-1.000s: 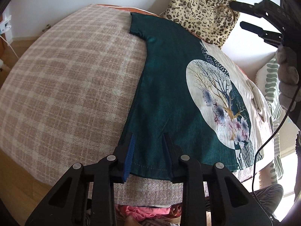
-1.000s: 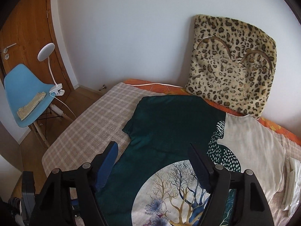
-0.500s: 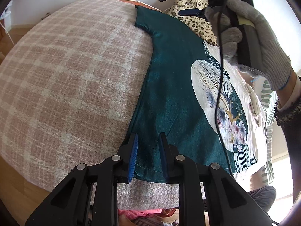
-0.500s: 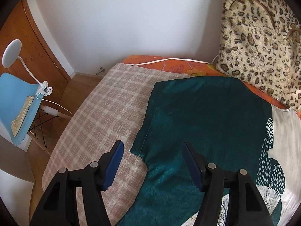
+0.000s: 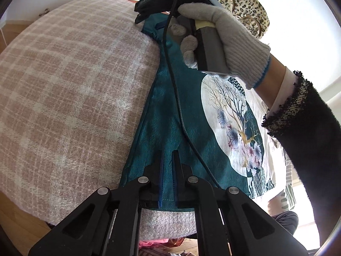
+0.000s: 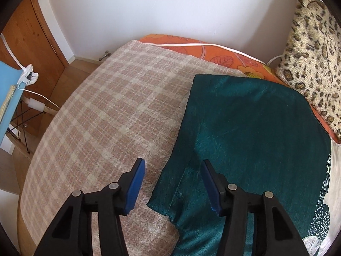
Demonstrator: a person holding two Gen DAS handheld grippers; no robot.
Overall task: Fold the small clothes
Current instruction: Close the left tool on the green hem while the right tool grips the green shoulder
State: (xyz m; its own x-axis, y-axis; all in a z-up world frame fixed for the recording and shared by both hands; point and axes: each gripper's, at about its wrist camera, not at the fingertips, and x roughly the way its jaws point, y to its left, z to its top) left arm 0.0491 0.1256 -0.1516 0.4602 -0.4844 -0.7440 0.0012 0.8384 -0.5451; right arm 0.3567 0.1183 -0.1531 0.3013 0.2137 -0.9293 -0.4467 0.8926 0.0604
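Note:
A dark green t-shirt (image 5: pixel 170 106) with a round tree print lies flat on the plaid blanket (image 5: pixel 74 85). My left gripper (image 5: pixel 168 153) is shut on the shirt's hem near its bottom left corner, with green fabric pinched between the pads. In the right wrist view my right gripper (image 6: pixel 173 163) hangs over the shirt's left sleeve (image 6: pixel 181 181). Its jaws are closing with the sleeve edge between them, and the pads are clear of the cloth. The left wrist view shows that right gripper (image 5: pixel 148 21) at the far sleeve, held by a gloved hand (image 5: pixel 230 38).
A leopard-print cushion (image 6: pixel 315 53) leans on the wall beyond the shirt, above an orange sheet (image 6: pixel 213 51). A blue chair (image 6: pixel 6 106) with a clipped lamp (image 6: pixel 27 77) stands left of the bed. The right gripper's black cable (image 5: pixel 177 98) trails across the shirt.
The left jaws closed onto the hem. The right gripper came down and leftwards from above the shirt to its left sleeve, its jaws narrowing.

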